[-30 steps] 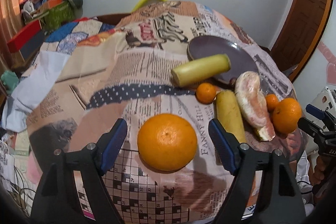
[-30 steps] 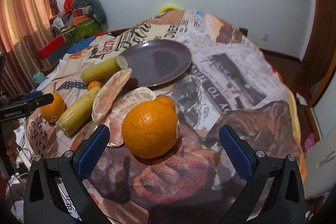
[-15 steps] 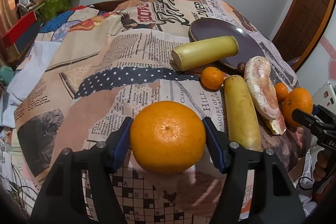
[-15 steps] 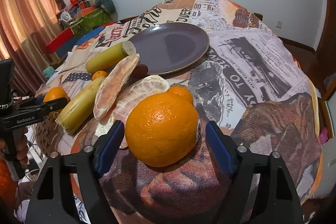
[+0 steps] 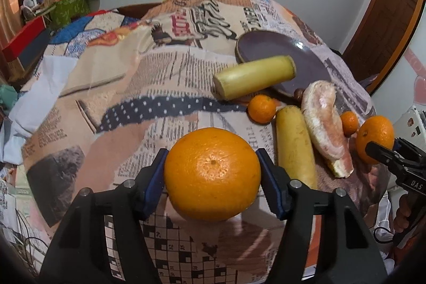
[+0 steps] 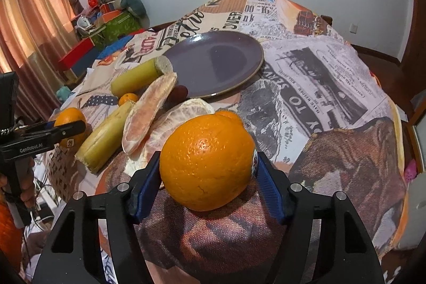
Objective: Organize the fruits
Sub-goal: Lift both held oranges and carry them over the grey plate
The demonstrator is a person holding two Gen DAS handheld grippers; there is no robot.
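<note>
The purple plate [image 6: 213,65] in the upper middle has no fruit on it, so most sorting is left; the left gripper [image 5: 213,172] squeezes one big orange [image 5: 212,173] low in its frame; the right gripper [image 6: 207,169] is closing on another orange [image 6: 206,161], pads touching; the other fruits [image 6: 149,113] lie on the cloth.

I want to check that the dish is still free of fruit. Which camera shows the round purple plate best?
The right wrist view: the round purple plate shows whole and bare. In the left wrist view it is foreshortened, its near edge hidden by a yellow-green cane piece.
</note>
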